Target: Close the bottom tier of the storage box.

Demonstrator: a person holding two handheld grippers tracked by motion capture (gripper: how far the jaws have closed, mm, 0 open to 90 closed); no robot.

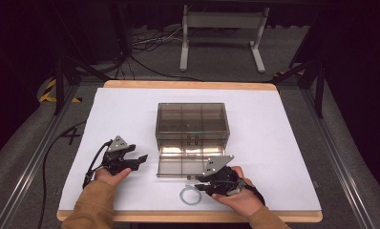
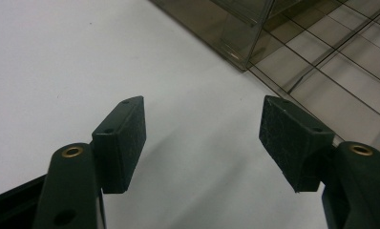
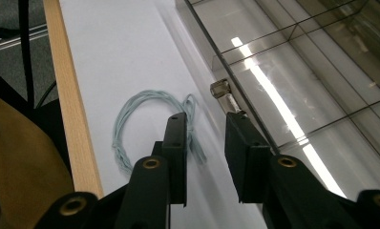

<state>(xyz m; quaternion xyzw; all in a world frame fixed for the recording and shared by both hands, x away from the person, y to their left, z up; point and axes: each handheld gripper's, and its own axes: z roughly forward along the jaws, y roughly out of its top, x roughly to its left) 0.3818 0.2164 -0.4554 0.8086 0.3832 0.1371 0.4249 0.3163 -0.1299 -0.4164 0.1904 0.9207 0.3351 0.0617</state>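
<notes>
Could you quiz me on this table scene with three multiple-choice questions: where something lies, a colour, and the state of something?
1. Where does the coiled string lie?
A. inside the drawer
B. on the white sheet in front of the drawer
C. on top of the box

2. What colour is the string?
A. pale blue-grey
B. red
C. black

3. How is the lower drawer of the clear box?
A. shut
B. taken out
C. pulled out

Answers: 1 B, it rests on the sheet by the right gripper. 2 A, as the right gripper view shows. 3 C, it juts forward.

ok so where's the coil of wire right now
In the high view the coil of wire lies near the table's front edge, just before the open drawer, beside the right tongs.
</notes>
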